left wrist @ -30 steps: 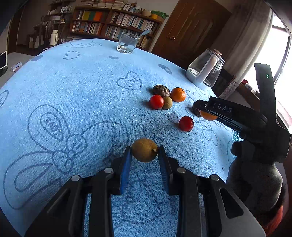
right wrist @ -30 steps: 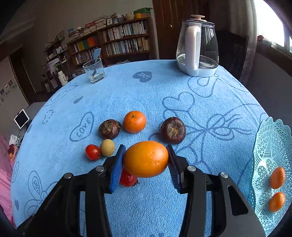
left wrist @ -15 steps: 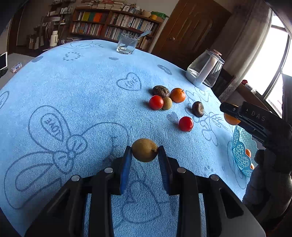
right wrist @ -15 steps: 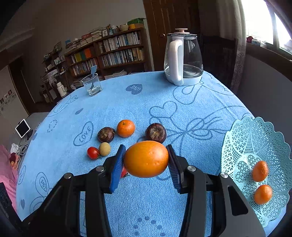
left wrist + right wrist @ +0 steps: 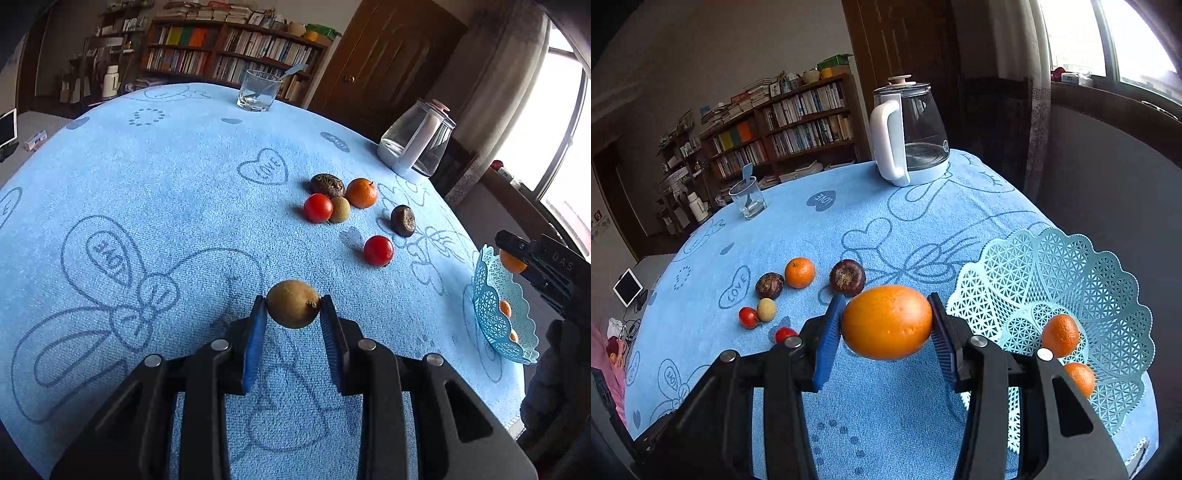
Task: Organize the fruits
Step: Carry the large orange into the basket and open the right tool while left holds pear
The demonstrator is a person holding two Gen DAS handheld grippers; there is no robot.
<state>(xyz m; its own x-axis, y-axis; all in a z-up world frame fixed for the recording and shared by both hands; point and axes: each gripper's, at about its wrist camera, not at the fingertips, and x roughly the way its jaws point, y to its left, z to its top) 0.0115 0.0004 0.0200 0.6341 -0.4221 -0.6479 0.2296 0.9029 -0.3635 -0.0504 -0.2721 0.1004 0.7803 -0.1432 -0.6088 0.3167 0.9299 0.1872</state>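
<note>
My left gripper [image 5: 293, 314] is shut on a yellow-brown round fruit [image 5: 293, 303] and holds it above the blue cloth. My right gripper [image 5: 888, 325] is shut on a large orange [image 5: 887, 322], held in the air just left of the teal lattice basket [image 5: 1108, 280]; this gripper also shows at the right edge of the left wrist view [image 5: 532, 254]. Two small oranges [image 5: 1061, 335] lie in the basket. On the cloth lie two tomatoes [image 5: 378, 250], a small orange [image 5: 361, 192], a small yellow fruit [image 5: 340, 209] and two dark brown fruits [image 5: 403, 220].
A glass kettle [image 5: 908, 140] stands at the far side of the table. A drinking glass with a spoon [image 5: 256, 90] stands at the far edge. Bookshelves [image 5: 229, 55] and a wooden door are behind. The basket [image 5: 495, 310] sits at the table's right edge.
My right gripper has carried the orange to the right, away from the loose fruits and up to the basket's left rim. My left gripper has stayed put with its fruit.
</note>
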